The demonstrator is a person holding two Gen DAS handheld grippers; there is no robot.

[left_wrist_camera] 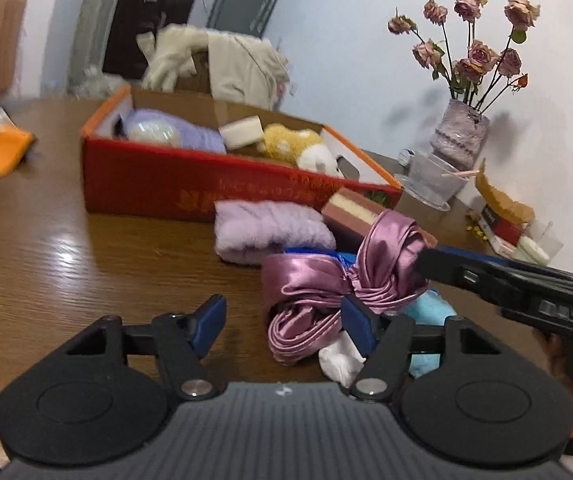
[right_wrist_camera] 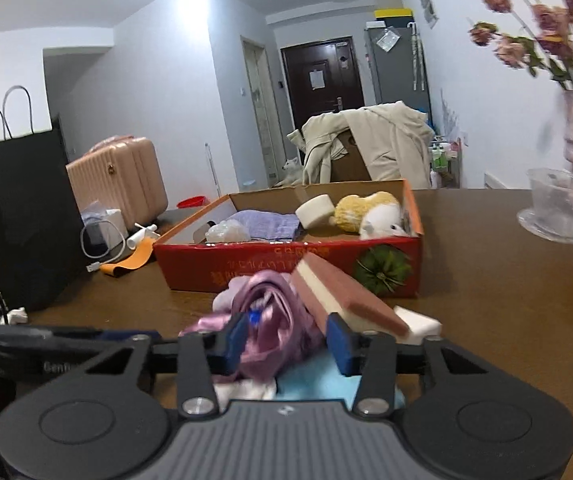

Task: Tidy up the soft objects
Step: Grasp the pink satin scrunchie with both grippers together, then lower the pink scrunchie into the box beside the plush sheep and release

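Fingers on both tools stand apart, gripping nothing: the left gripper (left_wrist_camera: 282,326) beside the pink satin scarf (left_wrist_camera: 338,276), the right gripper (right_wrist_camera: 288,338) straddling it. The scarf heaps on the wooden table (left_wrist_camera: 66,248) before the red cardboard box (right_wrist_camera: 286,264), whose gold printing is too blurred to read.

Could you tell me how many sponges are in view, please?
3: a white sponge inside the red box, a pink-and-cream sponge leaning against the box front, and a white one beside it. Others may be hidden.
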